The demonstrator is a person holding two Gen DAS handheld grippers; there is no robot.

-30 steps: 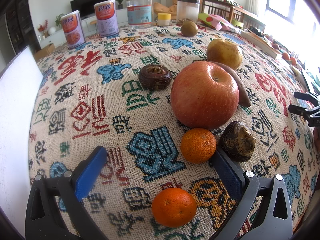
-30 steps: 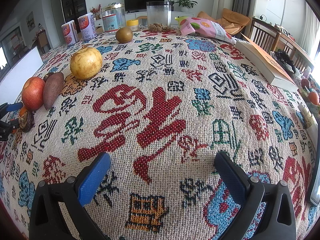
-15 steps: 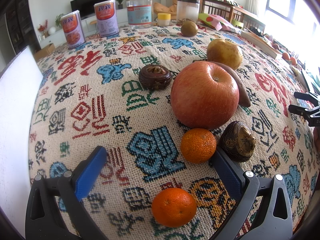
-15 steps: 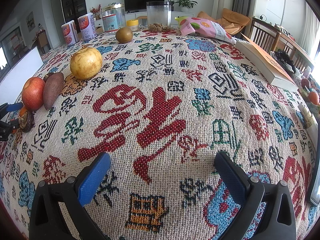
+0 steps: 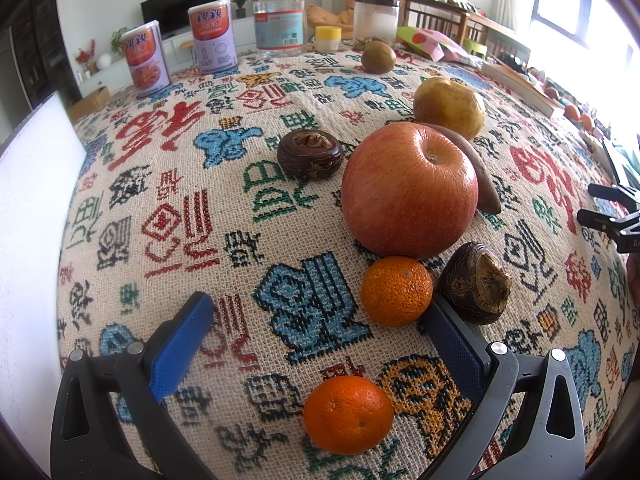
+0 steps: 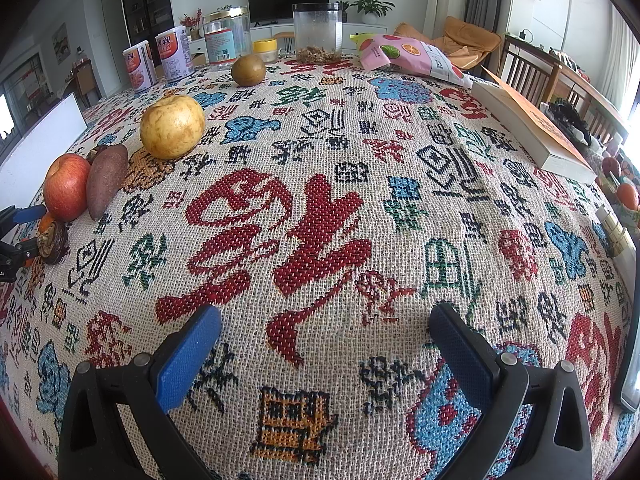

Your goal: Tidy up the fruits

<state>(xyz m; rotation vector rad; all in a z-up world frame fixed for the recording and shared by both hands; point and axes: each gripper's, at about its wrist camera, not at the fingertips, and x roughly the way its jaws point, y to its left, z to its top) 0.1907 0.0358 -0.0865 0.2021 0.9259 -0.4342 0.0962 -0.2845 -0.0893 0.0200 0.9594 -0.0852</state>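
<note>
Red apple (image 5: 410, 192) crowds 2 tangerines (image 5: 396, 291), possibly chestnuts; left gripper (image 5: 320, 332), right gripper (image 6: 324, 344) gape wide, empty.

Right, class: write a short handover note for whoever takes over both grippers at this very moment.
Left gripper: open, empty, low over the cloth, with one mandarin lying between its fingers and another mandarin just ahead by the right finger.
Right gripper: open, empty, over bare tablecloth.
Fruit: apple with the sweet potato against it, a brown chestnut beside the mandarins, another chestnut further back, pear, kiwi near the jars.
Done: nothing gripped.
Left: all the sorting, probably starting with the nearest mandarin.
</note>
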